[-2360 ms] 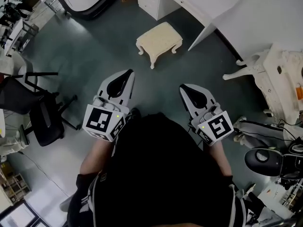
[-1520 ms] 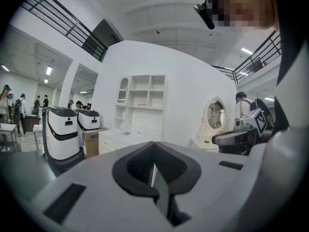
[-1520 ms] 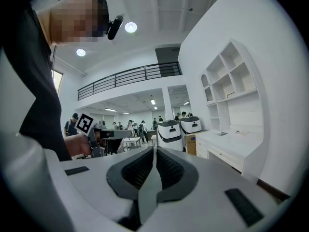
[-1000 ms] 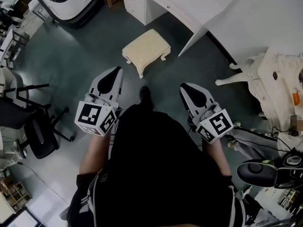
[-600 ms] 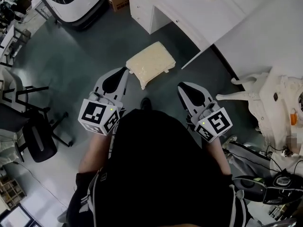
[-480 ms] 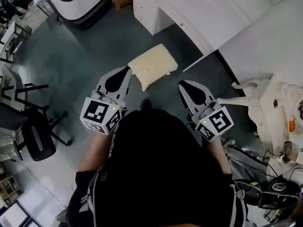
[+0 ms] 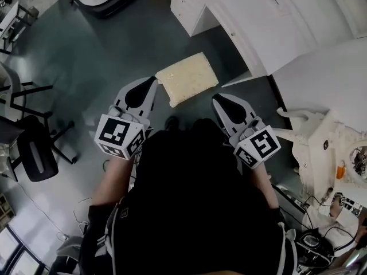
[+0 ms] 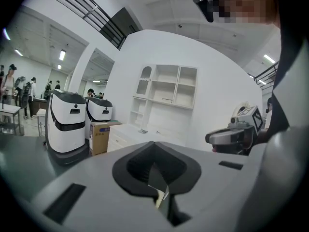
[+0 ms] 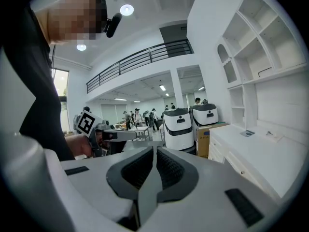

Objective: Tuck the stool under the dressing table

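Both tools are held low in front of the person. The left gripper has its jaws pressed together with nothing between them, and the right gripper is likewise closed and empty. The stool stands on the floor just ahead, its near corner between the two tips and its cushion skewed. The left tip is just beside its edge, though contact cannot be confirmed from above. Step in hand, as judged: closing in, push not yet begun. The next move calls for setting both closed tips against the near side, squaring the stool, then sliding it forward. The dressing table lies beyond, its gap bounded left by the drawer unit. The floor to the left is open, while carved white furniture crowds the right.
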Action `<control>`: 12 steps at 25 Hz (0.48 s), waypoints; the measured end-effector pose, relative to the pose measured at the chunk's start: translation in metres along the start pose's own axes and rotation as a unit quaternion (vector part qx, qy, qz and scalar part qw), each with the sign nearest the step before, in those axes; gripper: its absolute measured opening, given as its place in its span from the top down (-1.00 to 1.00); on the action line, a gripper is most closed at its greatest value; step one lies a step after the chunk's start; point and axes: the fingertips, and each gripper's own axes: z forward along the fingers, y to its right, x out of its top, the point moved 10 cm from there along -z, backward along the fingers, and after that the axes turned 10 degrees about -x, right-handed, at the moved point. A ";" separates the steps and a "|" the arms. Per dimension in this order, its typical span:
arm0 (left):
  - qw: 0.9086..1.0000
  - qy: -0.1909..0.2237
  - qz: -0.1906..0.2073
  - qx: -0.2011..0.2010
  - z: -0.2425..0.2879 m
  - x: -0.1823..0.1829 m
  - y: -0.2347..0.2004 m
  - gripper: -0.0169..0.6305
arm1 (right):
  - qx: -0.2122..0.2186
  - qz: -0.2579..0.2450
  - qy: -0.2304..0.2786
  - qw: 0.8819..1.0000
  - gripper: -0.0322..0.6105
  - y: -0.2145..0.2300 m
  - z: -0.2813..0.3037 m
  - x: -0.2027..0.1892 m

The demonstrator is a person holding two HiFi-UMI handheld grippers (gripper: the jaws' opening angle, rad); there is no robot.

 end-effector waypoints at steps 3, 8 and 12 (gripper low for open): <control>1.000 0.006 -0.008 0.020 0.004 0.001 -0.009 0.93 | 0.020 -0.001 -0.008 1.000 0.83 0.009 0.015 0.005; 0.998 0.013 -0.015 0.062 0.014 0.002 -0.013 0.93 | 0.066 -0.007 -0.019 0.998 0.83 0.035 0.042 0.013; 0.994 0.010 -0.030 0.102 0.030 0.000 -0.011 0.93 | 0.107 -0.012 -0.026 0.994 0.83 0.064 0.060 0.017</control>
